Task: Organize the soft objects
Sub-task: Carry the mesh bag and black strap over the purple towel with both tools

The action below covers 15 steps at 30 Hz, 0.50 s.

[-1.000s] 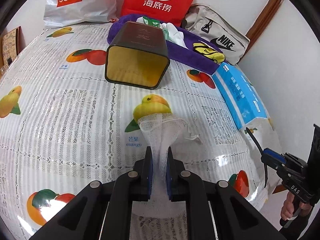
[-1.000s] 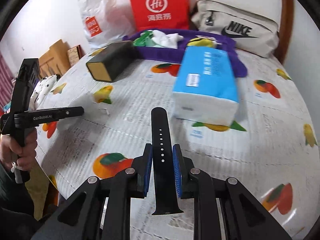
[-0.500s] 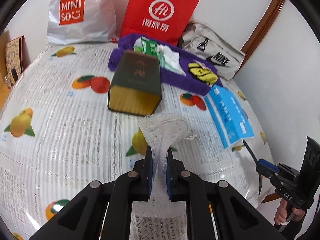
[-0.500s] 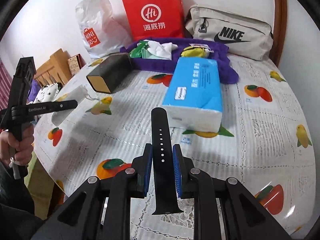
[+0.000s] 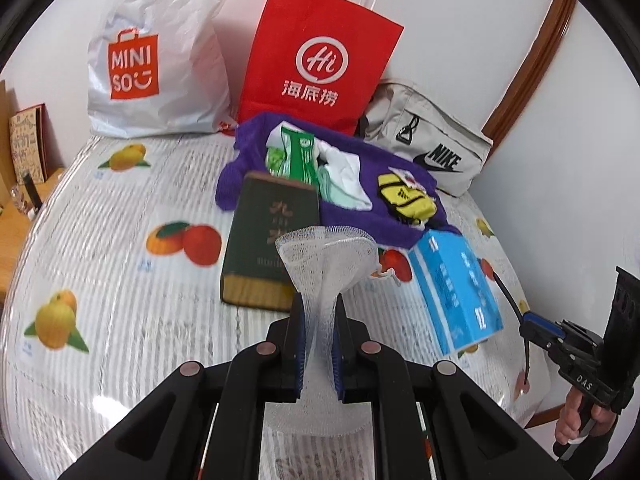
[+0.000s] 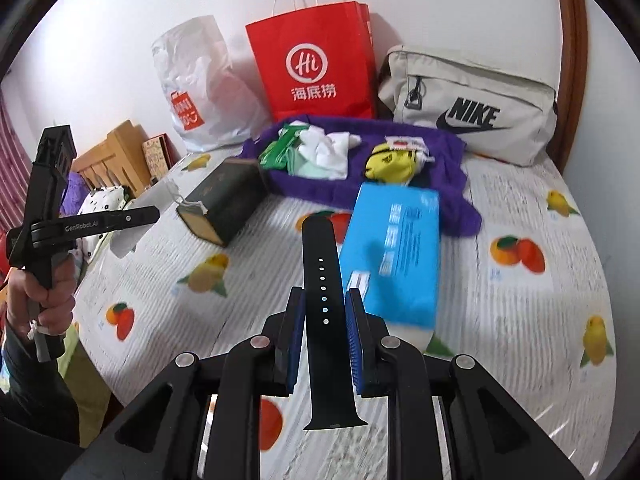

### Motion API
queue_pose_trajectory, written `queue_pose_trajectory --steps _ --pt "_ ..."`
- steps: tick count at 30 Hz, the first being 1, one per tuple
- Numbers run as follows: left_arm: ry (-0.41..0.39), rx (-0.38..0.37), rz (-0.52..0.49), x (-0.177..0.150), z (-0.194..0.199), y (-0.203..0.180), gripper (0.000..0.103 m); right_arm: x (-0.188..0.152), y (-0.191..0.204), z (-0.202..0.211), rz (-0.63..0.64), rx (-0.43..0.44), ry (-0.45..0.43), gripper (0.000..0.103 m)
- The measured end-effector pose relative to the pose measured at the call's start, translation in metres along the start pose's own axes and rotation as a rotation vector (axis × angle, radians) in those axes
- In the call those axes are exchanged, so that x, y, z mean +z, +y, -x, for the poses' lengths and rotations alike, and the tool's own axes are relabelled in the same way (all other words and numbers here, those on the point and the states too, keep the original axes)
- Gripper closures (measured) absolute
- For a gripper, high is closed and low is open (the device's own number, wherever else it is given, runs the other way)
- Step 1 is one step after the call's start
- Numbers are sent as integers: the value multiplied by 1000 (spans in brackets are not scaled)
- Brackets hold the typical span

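Observation:
My left gripper (image 5: 318, 312) is shut on a white mesh pouch (image 5: 326, 252) and holds it up above the fruit-print tablecloth (image 5: 120, 288). My right gripper (image 6: 324, 308) is shut on a black watch strap (image 6: 322, 264), held above the table. A purple cloth (image 5: 360, 208) at the back holds a green packet (image 5: 298, 154), white fabric (image 5: 344, 168) and a yellow item (image 5: 404, 196). In the right wrist view the left gripper (image 6: 152, 212) with the pouch is at the left, and the purple cloth (image 6: 444, 152) lies ahead.
A dark green box (image 5: 272, 240) lies on its side before the purple cloth. A blue tissue pack (image 5: 456, 284) lies to the right. A Miniso bag (image 5: 156, 56), a red paper bag (image 5: 320, 60) and a Nike bag (image 5: 432, 152) stand along the wall.
Both grippers have risen and drawn back from the table, still holding the pouch and the strap. The pouch has left the cloth surface.

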<state>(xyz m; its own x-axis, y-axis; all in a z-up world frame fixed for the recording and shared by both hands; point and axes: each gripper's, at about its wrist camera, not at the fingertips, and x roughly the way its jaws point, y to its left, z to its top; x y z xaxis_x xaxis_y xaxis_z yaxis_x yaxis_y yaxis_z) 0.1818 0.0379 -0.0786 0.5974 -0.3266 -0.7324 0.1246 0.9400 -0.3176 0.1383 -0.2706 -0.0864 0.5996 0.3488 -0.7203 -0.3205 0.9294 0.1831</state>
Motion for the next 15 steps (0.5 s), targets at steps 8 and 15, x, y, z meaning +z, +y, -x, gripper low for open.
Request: queue_pose_trajectory --steps 8,15 --pt "-17 13 -26 32 -11 -4 92 38 -17 -15 0 -20 -35 83" --pt "-22 32 -63 55 -23 -16 92 63 -30 -29 -1 -18 -53 83"
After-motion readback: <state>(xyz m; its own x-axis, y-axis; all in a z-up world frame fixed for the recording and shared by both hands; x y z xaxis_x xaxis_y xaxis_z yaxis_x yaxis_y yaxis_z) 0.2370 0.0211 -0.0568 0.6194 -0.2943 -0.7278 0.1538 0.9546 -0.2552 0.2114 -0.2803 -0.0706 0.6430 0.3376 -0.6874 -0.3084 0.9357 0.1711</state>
